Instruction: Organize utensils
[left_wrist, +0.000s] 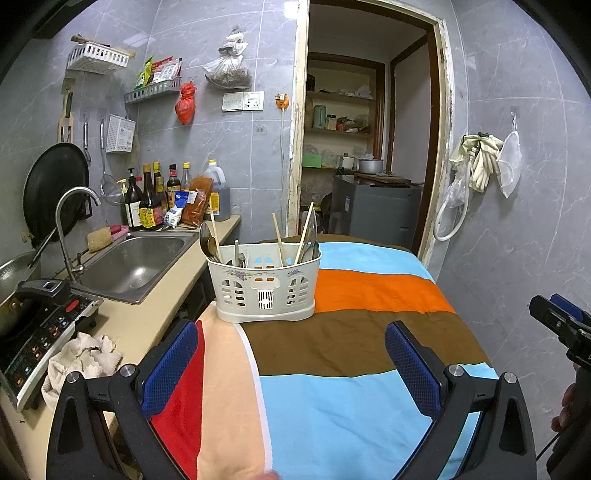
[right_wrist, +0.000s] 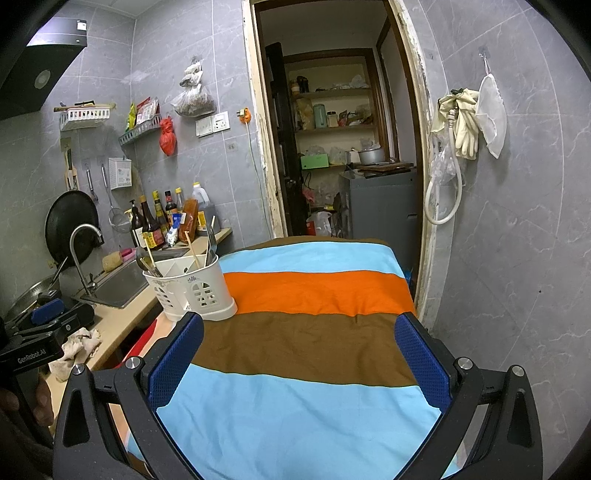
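Your left gripper (left_wrist: 291, 365) and right gripper (right_wrist: 299, 363): jaws spread wide, nothing held, both over the striped blue, brown and orange cloth (right_wrist: 314, 339). Beyond them the white perforated plastic utensil caddy (left_wrist: 264, 284) stands upright at the cloth's far left edge. In the caddy: wooden chopsticks (left_wrist: 277, 240), metal spoons (left_wrist: 207, 242), probably a fork. Steel sink (left_wrist: 136, 266) left of caddy.
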